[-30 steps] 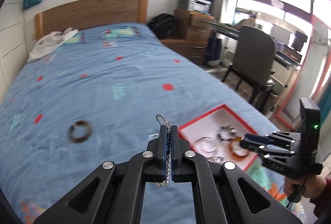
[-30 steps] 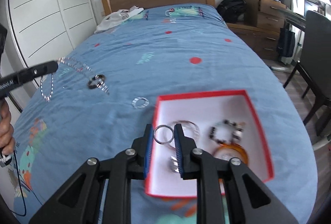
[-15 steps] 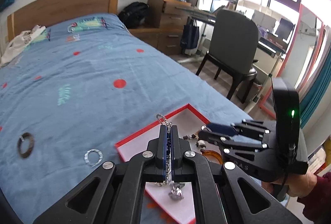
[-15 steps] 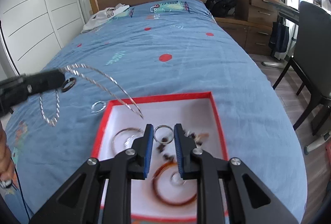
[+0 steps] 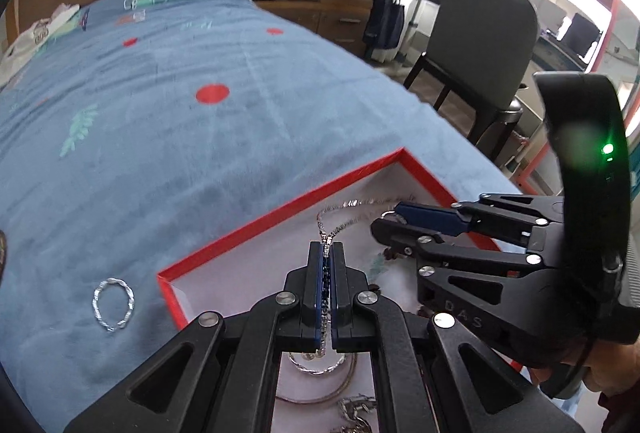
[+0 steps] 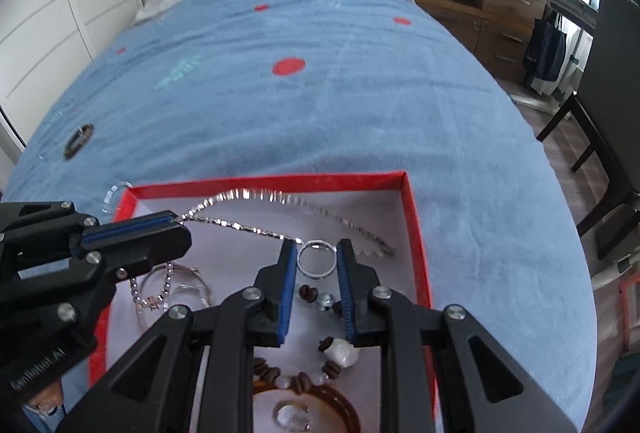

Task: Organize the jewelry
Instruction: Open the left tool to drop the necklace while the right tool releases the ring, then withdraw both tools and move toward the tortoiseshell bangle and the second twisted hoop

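Over the red box (image 6: 416, 229), the left hand-held gripper (image 5: 328, 253) is pinching a silver chain (image 6: 256, 197) while the right hand-held gripper (image 6: 318, 257) is gripping a ring (image 6: 317, 259), so the dangling chain is risking snagging it.

My left tool (image 5: 327, 253) has its two fingers pressed tight together, pinching a silver chain (image 6: 256, 229), and hangs over the near left part of the red box (image 6: 416, 233). My right tool (image 6: 318, 261) sits just beside it over the middle of the box, fingers closed part way on a silver ring (image 6: 317, 260). My right hand (image 5: 600, 381) grips that tool's handle.
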`<state>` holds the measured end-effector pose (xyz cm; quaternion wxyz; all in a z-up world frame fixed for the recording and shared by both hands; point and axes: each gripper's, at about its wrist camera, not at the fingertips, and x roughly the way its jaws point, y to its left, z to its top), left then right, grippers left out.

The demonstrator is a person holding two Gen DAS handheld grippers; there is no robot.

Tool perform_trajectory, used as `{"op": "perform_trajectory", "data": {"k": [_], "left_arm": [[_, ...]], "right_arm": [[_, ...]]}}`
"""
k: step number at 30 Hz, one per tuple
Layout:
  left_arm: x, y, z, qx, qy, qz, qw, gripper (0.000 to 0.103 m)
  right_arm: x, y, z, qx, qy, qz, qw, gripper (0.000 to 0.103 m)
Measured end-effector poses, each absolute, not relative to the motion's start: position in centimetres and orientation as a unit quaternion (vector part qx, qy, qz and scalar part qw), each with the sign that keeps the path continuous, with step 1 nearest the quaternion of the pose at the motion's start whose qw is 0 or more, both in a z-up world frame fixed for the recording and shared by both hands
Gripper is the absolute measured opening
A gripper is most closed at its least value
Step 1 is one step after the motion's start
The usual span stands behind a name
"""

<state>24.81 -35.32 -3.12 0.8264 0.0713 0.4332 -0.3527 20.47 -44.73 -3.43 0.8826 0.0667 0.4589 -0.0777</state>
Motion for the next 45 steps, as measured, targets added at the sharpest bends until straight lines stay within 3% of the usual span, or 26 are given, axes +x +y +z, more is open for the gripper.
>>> {"op": "perform_trajectory", "data": {"k": [14,17,20,21,37,39,45], "left_arm": [[26.3,-34.5,-5.5,0.066,0.465,-0.316,0.824,0.005],[26.1,-34.6,-5.3,0.072,0.460,-0.317,0.826,0.014],[25.9,-34.3,-4.7,0.069,0.452,-0.312,0.833,0.046],[25.9,-34.1,-4.4,0.070,0.447,-0.308,0.837,0.049],[23.1,-29.7,0.0,0.064,0.429,-0.291,0.853,0.049],[22.1,-28.5,0.5,0.061,0.430,-0.284,0.855,0.049],[18.5,-24.2,1.9,0.055,0.429,-0.261,0.863,0.050]], "right_arm": [[21.1,-45.2,-4.6,0.056,0.491,-0.091,0.865,0.020],[21.2,-45.1,-4.6,0.056,0.488,-0.090,0.866,0.021],[21.2,-45.1,-4.6,0.055,0.487,-0.089,0.867,0.021],[21.2,-45.0,-4.5,0.056,0.485,-0.089,0.868,0.021],[18.2,-43.7,-0.3,0.064,0.455,-0.097,0.883,0.021],[17.4,-43.1,0.6,0.062,0.454,-0.106,0.882,0.029],[13.9,-40.9,2.8,0.068,0.448,-0.123,0.883,0.036]]}}
